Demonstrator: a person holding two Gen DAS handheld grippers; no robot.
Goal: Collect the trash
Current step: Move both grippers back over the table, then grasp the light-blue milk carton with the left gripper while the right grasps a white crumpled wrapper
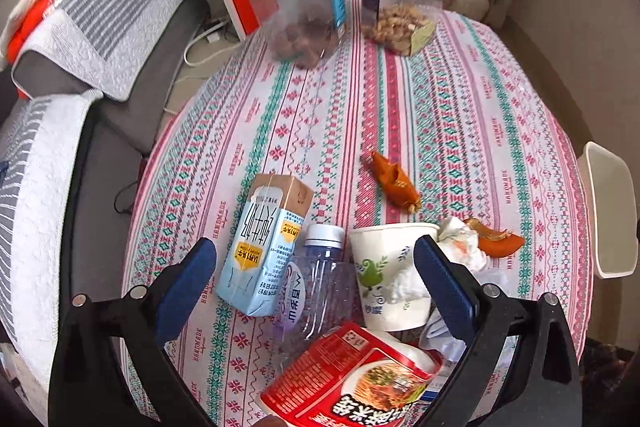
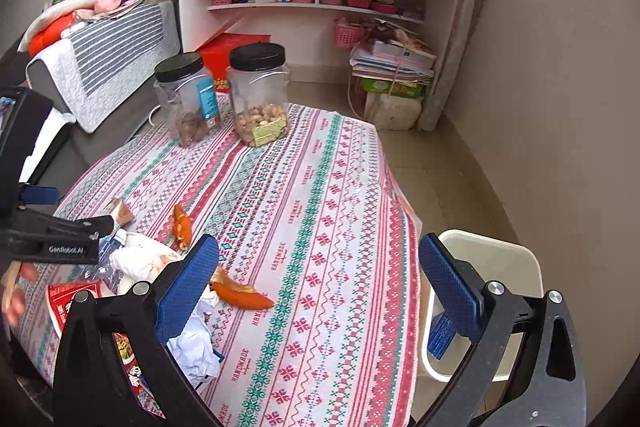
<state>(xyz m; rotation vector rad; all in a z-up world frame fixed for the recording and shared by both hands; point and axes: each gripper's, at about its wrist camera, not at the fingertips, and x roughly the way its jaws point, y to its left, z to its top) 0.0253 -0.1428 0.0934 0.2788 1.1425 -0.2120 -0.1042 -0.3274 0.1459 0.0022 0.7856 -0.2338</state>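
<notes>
Trash lies clustered at the near end of the table point(image 1: 460, 115), which is covered by a patterned cloth. My left gripper point(image 1: 316, 279) hangs over this cluster with its jaws spread wide and nothing pinched. Between its blue pads, as the left wrist view shows it, sit a clear plastic bottle point(image 1: 316, 283) with a white cap and a white paper cup point(image 1: 388, 279) holding crumpled tissue. A light-blue milk carton point(image 1: 264, 247) stands just beside the bottle, nearer my left pad. A red noodle cup point(image 1: 352, 379) lies tipped on its side below the bottle, closest to the camera. No pad touches any of these items.

Beyond my right pad in that view lie a crumpled tissue point(image 1: 460, 247) and an orange peel point(image 1: 496, 239), touching each other. A second orange peel point(image 1: 396, 183) lies apart, farther up the cloth.

My right gripper point(image 2: 320, 287) is also spread wide and empty, above the cloth. The nearer peel point(image 2: 244, 295) lies just beside its left pad, with a wad of white paper point(image 2: 196, 347) below that pad. A white bin point(image 2: 496, 259) stands past the table edge, behind its right pad; a blue packet lies inside.

Two black-lidded clear jars point(image 2: 224, 91) stand at the far end of the table, well apart from both grippers.
</notes>
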